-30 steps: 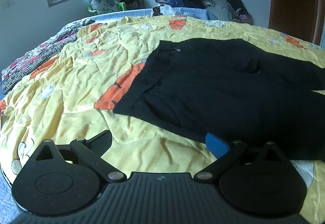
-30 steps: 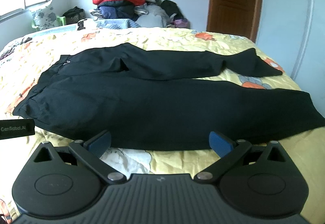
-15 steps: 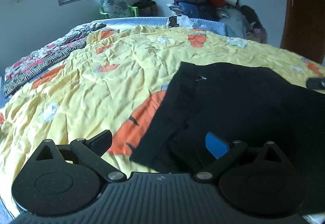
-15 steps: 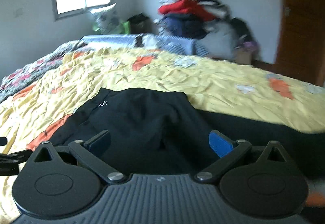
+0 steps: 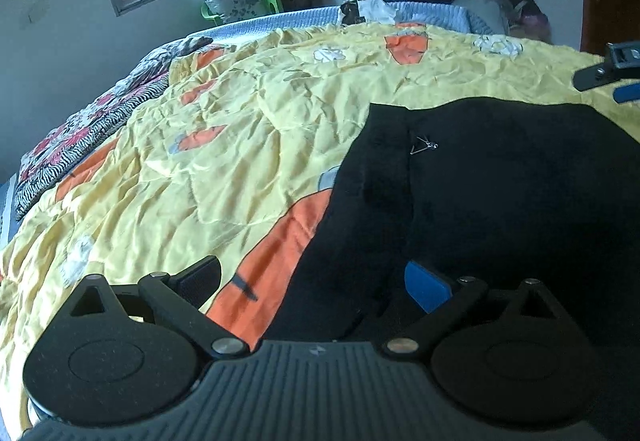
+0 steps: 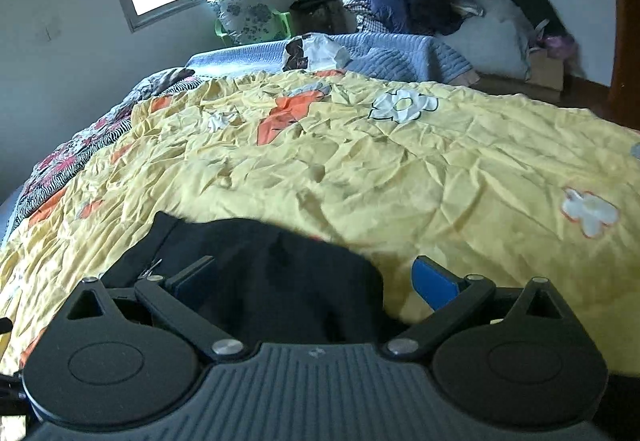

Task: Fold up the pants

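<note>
Left wrist view: black pants [image 5: 500, 201] lie flat on a yellow quilt [image 5: 240, 145], waistband nearest. Both the left gripper [image 5: 312, 281] and right gripper [image 6: 314, 279] are spread apart. Soft, light cloth; grip the waistband corners.

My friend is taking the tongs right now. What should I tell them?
Left tongs: open, holding nothing, low over the near corner of the black pants at the waistband end.
Right tongs: open, holding nothing, low over the far waistband corner, with one finger over the yellow bedspread.
Pants: lying flat on the bedspread.
Done: both tongs lined up at the waist.
Left: no fold visible yet; probably pinch both corners, then fold.
</note>
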